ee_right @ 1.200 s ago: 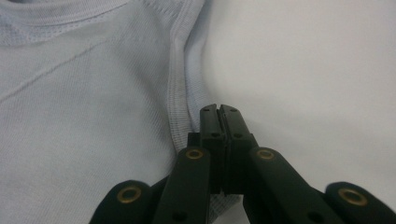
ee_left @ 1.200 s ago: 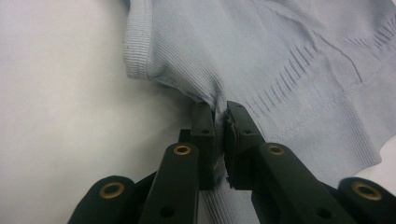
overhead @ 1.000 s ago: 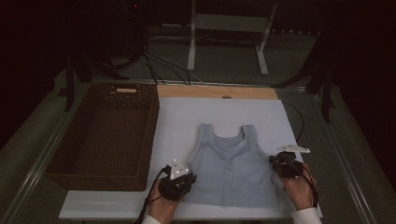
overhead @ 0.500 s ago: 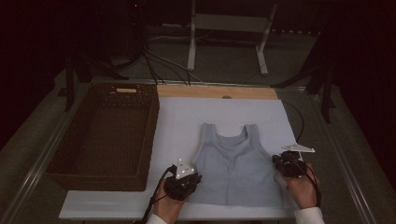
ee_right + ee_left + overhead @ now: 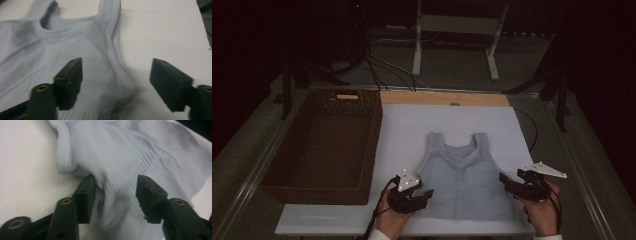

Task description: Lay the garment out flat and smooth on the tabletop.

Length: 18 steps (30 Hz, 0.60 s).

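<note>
Item: pale blue sleeveless top [image 5: 464,177], lying flat and face up on the white sheet [image 5: 412,125] of the counter, neck away from the person, hem towards them.
Left gripper [image 5: 424,194]: at the top's lower left corner; its jaws have just been opening and stand apart, a raised pucker of cloth between them but not pressed.
Right gripper [image 5: 508,181]: at the lower right edge; its jaws have just been opening too, one over the cloth, the other over bare sheet, the ribbed side seam [image 5: 117,67] between them, not pinched.
Basket [image 5: 324,145]: brown wicker, just left of the sheet, nothing in it (likely where the top ends up).
Step in hand: judged to be letting go after spreading the top flat.
To do it well: lift both sets of jaws straight off the cloth so no fold is dragged; flatten the left pucker before any fold; regrip at matching points on both sides.
</note>
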### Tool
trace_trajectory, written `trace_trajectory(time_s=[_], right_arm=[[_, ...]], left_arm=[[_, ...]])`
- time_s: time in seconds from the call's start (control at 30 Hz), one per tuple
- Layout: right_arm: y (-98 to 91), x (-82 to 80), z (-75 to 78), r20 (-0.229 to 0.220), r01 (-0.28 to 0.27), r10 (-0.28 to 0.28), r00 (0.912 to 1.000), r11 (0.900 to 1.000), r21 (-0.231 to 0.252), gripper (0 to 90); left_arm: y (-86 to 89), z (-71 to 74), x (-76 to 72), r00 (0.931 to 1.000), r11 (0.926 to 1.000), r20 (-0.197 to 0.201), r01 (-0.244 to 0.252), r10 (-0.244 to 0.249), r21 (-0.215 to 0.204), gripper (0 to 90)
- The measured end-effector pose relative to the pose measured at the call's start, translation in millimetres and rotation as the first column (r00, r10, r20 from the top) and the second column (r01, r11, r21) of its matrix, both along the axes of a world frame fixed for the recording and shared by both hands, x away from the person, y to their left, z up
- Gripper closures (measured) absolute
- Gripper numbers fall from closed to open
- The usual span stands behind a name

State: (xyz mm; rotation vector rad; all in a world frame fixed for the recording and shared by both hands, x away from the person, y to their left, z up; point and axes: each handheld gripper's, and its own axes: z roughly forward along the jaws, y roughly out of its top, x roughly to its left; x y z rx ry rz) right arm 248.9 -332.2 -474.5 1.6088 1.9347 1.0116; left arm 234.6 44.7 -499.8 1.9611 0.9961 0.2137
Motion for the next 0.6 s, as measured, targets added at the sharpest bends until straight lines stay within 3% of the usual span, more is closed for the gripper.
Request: trace_trajectory(time_s=[0.1, 0.27, 0.6], right_arm=[[-0.5, -4.3, -1.2, 0.017, -0.014, 0.013, 0.9998, 0.9987, 0.049, 19.6], [2.3, -10.5, -1.8, 0.064, -0.037, 0.034, 0.9974, 0.9977, 0.057, 15.0], [6.2, -18.8, -3.6, 0.085, -0.053, 0.047, 0.9953, 0.9962, 0.069, 14.6]], left_arm=[[0.8, 2.3, 0.8, 0.9998, 0.9999, 0.015, -0.010, 0.010, -0.012, 40.6], [3.9, 8.2, 4.8, 0.9991, 0.9988, 0.029, -0.030, 0.031, -0.039, 31.3], [0.9, 14.9, 17.2, 0.9976, 0.9972, 0.052, -0.043, 0.047, -0.061, 13.6]])
